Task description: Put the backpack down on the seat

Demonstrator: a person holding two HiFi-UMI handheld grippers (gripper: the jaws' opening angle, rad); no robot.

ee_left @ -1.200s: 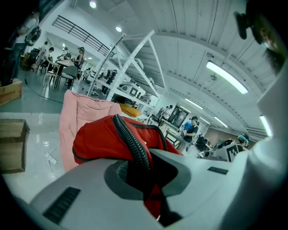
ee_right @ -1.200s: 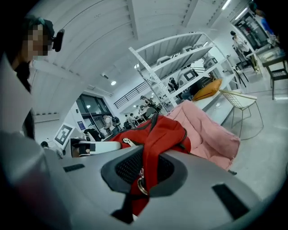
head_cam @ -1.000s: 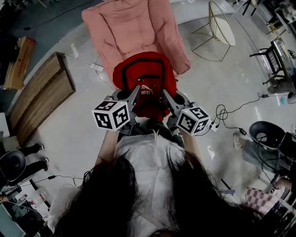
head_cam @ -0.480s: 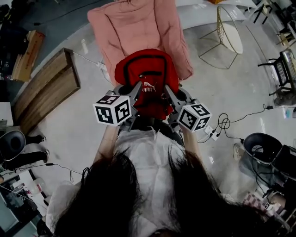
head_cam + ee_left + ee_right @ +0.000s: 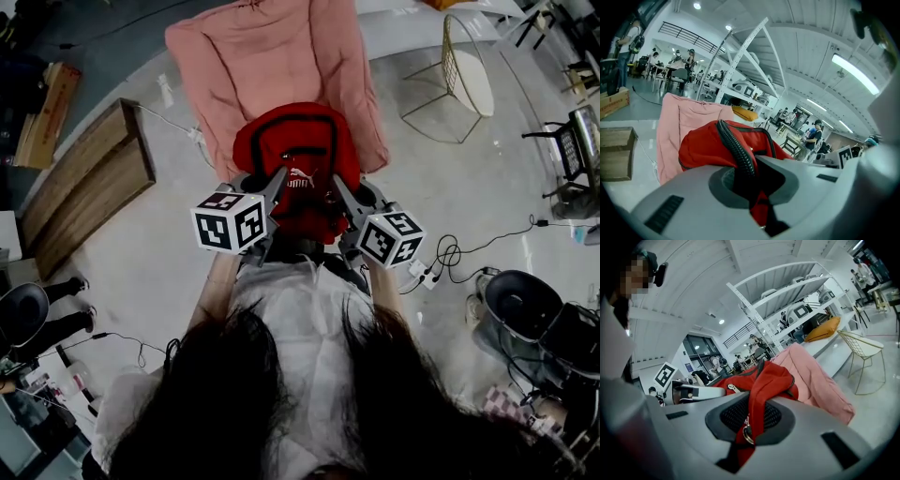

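From the head view, the red backpack (image 5: 295, 155) hangs in front of the person, held up between the two grippers. The left gripper (image 5: 277, 180) bites into it from its left side and the right gripper (image 5: 337, 189) from the right, both closed on it. The bag overlaps the front edge of the pink seat (image 5: 267, 56); I cannot tell whether it rests there. A white logo (image 5: 298, 181) sits on the bag between the fingers, with lettering under it too small to read. Each gripper carries a cube (image 5: 230, 223) with black-and-white square markers.

In the left gripper view, the jaws are clamped on a black ribbed strap (image 5: 733, 145) and a fold of red cloth. The bag bulges just beyond the fingers, with the seat behind it. No writing shows on the bag here.

In the right gripper view, the jaws are pinched on a red strap (image 5: 757, 404) that runs down between them, with a metal ring (image 5: 747, 434) hanging at the pinch. The bag lies just past the fingers and the seat rises beyond it. A square marker on the other gripper shows at the left.
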